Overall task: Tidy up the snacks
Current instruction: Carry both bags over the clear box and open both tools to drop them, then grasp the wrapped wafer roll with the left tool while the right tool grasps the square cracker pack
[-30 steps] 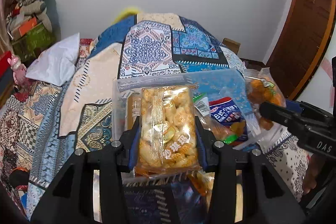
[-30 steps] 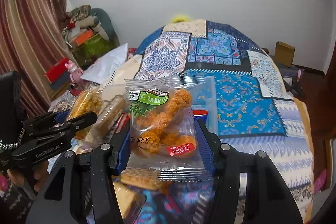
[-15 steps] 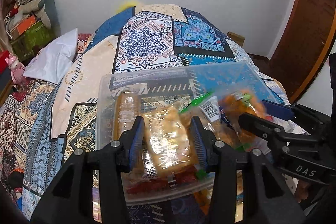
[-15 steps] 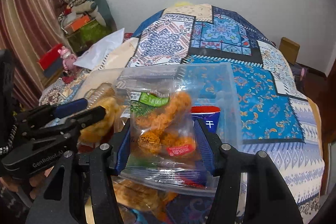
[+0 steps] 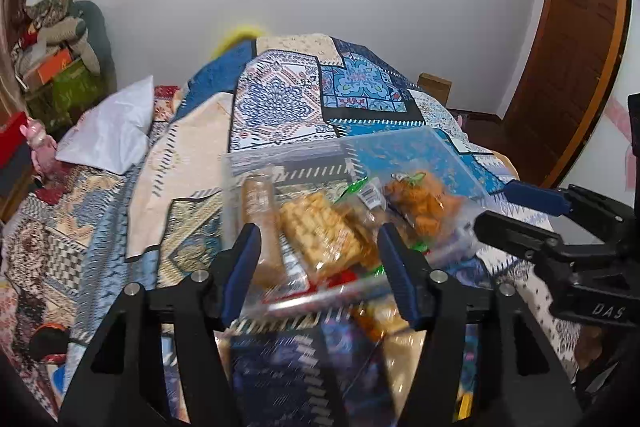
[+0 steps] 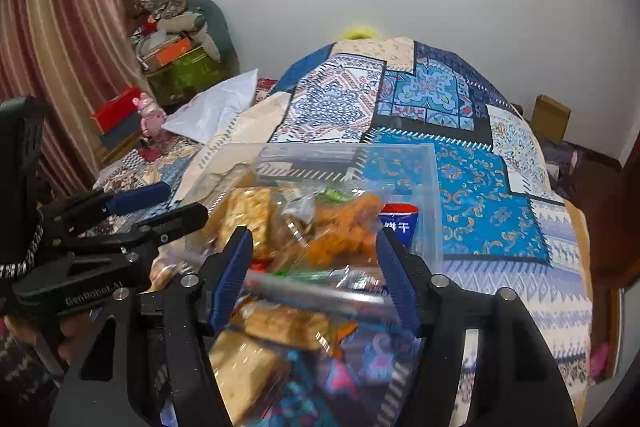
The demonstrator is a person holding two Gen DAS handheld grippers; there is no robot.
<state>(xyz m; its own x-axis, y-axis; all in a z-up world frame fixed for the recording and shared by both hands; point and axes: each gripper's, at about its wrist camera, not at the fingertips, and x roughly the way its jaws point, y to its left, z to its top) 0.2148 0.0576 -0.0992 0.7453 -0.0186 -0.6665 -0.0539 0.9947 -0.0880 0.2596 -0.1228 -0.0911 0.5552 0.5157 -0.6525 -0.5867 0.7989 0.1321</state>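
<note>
**Both packets dropped in the bin, claws parting**

The left gripper (image 5: 316,263), low centre of its own view, has just been opening; its blue pads stand clear of the yellow biscuit packet (image 5: 324,235), which lies in the clear plastic bin (image 5: 424,143) between and beyond them. The right gripper (image 6: 314,267) has likewise just been opening, and the orange puff packet (image 6: 340,227) sits loose in the same bin, untouched by the pads. Neither claw holds anything.

The bin rests on the patterned quilt (image 5: 280,99) at mid-frame and looks heaped. By my judgement, the packets on top could slide over the near rim if a finger catches a wrapper on the way out, and the soft bedding may let the bin tip.

More snacks (image 6: 248,363) lie under the right gripper at the bottom of its view, blurred and half hidden by the fingers. The bin's near wall is smeared, and the blue packet (image 6: 400,223) behind the puffs is mostly covered.
</note>
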